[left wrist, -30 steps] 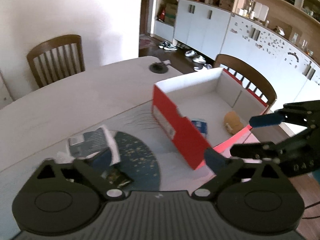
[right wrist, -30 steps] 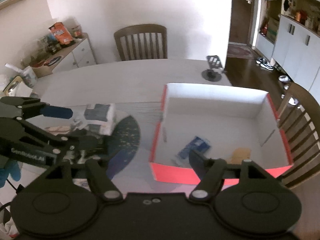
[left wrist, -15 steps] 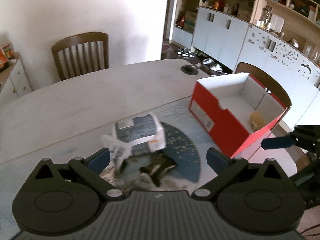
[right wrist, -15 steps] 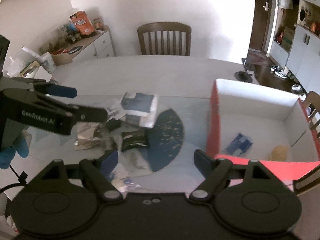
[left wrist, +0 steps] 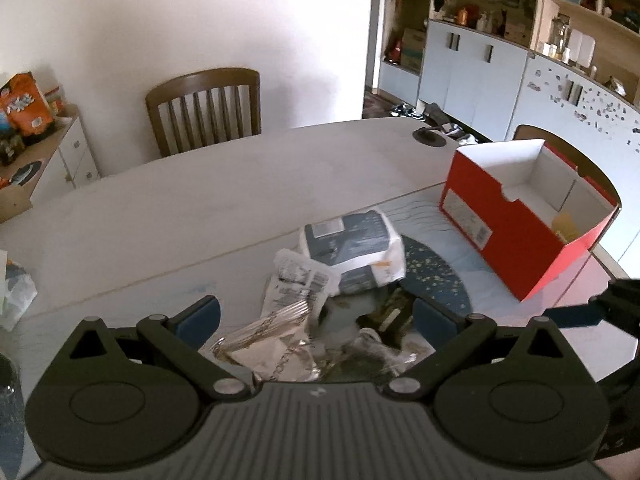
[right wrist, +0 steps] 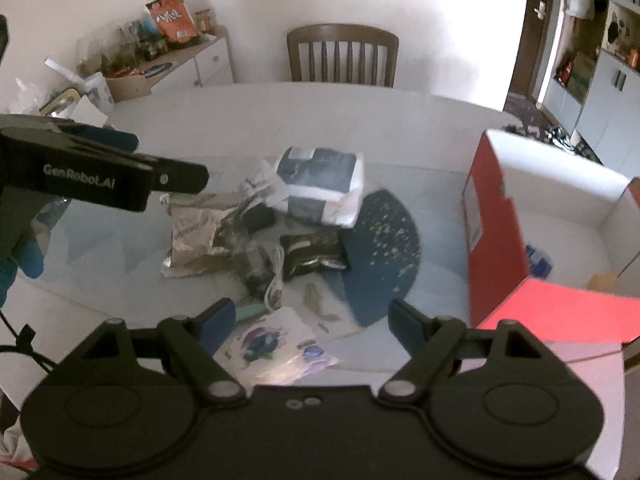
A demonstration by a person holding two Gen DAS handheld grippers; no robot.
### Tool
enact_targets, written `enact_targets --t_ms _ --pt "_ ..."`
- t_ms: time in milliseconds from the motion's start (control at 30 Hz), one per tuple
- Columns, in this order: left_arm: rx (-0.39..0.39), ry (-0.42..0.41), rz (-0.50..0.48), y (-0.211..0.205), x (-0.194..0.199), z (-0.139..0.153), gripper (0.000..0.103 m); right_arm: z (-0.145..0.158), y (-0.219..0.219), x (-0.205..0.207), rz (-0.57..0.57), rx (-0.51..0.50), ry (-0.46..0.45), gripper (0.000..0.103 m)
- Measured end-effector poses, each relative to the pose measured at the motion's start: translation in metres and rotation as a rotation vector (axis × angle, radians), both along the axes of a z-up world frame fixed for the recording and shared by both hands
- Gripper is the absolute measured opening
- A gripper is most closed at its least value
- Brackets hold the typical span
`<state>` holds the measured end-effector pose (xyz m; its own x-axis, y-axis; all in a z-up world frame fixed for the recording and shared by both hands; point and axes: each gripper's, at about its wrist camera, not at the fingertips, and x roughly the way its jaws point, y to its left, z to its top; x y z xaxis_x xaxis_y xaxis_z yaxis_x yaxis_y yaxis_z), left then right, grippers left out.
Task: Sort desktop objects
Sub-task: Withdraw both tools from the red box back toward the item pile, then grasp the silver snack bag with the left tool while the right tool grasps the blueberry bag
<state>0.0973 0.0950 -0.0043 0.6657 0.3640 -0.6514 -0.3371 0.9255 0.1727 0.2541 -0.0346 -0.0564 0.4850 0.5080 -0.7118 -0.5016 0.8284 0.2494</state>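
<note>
Now both grippers hang over the pile, nothing held.
My left gripper [left wrist: 316, 316] stands with jaws wide above the foil pouch [left wrist: 268, 344]; my right gripper [right wrist: 310, 320] is equally wide over a printed packet [right wrist: 276, 344]. I see the pile on the table [left wrist: 168, 208], the grey pack [right wrist: 320, 184] topmost, the red box [left wrist: 516, 224] to its right, apart.

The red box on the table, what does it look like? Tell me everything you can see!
The red box looks like cardboard, red outside and white inside, open at the top with no lid on it. A white label sits on its end wall, and that wall's top edge has a small notch. It stands upright on the table, at the right of the pile of packets. Inside lie a small blue packet and a tan thing. Nothing grips it.
</note>
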Motion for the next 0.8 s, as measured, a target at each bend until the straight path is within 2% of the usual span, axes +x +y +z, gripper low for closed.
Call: enact_targets --t_ms 333,400,600,800 --pt "-0.019 0.031 0.046 0.027 -0.001 -0.028 0.103 -0.032 0.036 0.003 -0.118 -0.056 0.086 0.084" --pt "-0.025 0.037 0.053 0.032 0.0 -0.033 0.103 -0.039 0.039 0.005 -0.153 -0.04 0.132 0.084" --pt "-0.011 0.043 0.068 0.038 0.005 -0.042 0.103 -0.05 0.044 0.009 -0.27 -0.039 0.192 0.084" --pt "0.005 0.044 0.099 0.044 0.01 -0.056 0.103 -0.064 0.054 0.009 -0.277 -0.063 0.245 0.086"
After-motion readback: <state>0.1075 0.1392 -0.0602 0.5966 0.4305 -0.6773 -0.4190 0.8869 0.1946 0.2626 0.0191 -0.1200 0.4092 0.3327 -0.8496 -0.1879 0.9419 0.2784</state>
